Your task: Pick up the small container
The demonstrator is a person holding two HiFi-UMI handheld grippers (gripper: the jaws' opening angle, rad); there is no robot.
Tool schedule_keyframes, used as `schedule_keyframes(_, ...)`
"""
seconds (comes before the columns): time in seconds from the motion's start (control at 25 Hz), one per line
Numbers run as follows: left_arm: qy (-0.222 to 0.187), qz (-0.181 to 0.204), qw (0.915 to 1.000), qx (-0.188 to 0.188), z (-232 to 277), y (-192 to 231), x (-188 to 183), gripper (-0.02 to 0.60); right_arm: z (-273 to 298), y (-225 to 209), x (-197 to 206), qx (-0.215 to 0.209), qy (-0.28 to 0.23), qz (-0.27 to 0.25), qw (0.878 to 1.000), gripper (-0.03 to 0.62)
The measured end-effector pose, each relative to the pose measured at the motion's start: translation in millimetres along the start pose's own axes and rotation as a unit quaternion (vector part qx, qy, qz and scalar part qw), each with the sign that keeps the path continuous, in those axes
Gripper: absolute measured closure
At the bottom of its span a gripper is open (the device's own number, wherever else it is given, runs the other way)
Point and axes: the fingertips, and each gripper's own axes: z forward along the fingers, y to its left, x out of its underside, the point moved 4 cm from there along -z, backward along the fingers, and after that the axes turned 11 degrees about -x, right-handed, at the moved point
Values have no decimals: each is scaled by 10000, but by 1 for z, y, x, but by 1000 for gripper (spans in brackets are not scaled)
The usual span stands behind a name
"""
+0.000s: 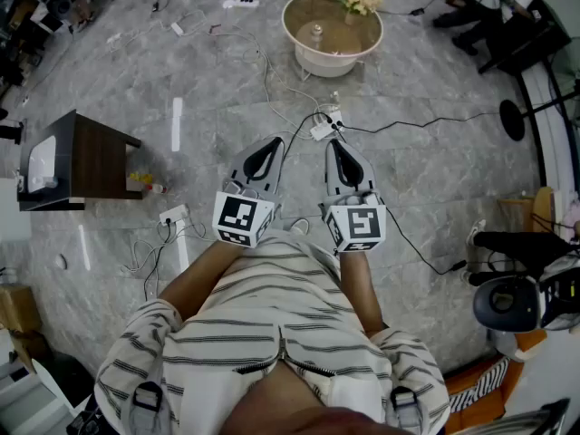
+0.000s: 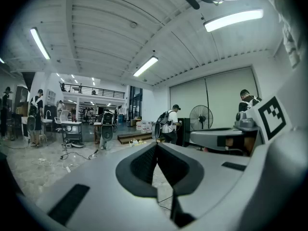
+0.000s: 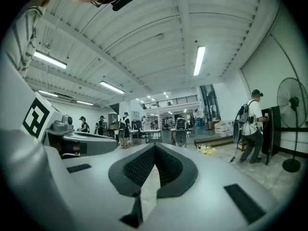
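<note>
Both forearms (image 1: 204,275) come out from striped sleeves and are held close in front of the body, side by side and about parallel. The hands themselves are hidden under the marker cubes (image 1: 243,217) of the grippers.

The left gripper (image 1: 272,143) and the right gripper (image 1: 333,145) both point forward and stand near each other but apart. In the left gripper view, the jaws of the left gripper (image 2: 157,150) are together at the tips, with nothing between them. Only a narrow slit of floor shows lower, behind the pads. In the right gripper view, the right gripper (image 3: 154,150) is the same: the tips meet and hold nothing.

Just ahead of the jaws, on the grey stone floor (image 1: 435,179), lies a white power strip (image 1: 322,127) with several cables running from it. To the left of the jaws and a little behind them stands a dark side cabinet (image 1: 77,157).

Well ahead of the jaws stands a round white table (image 1: 332,57). The small container (image 1: 316,34) stands upright on its surface, well apart from both grippers. It is too small to tell its details. Pale flowers (image 1: 358,1) are at the far edge of the same surface, to the right of the container.

The gripper views look level across a large hall. There, a standing fan (image 2: 200,117) and a person with a backpack (image 2: 169,124) are far beyond the jaws. At the right side the head view is cut off.
</note>
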Motion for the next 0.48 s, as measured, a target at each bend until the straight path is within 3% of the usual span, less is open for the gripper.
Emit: schedule_keyframes(0.48, 150, -4, 9999, -46, 25, 27, 12, 589, 28, -13, -4, 94, -110, 19, 9999, 586)
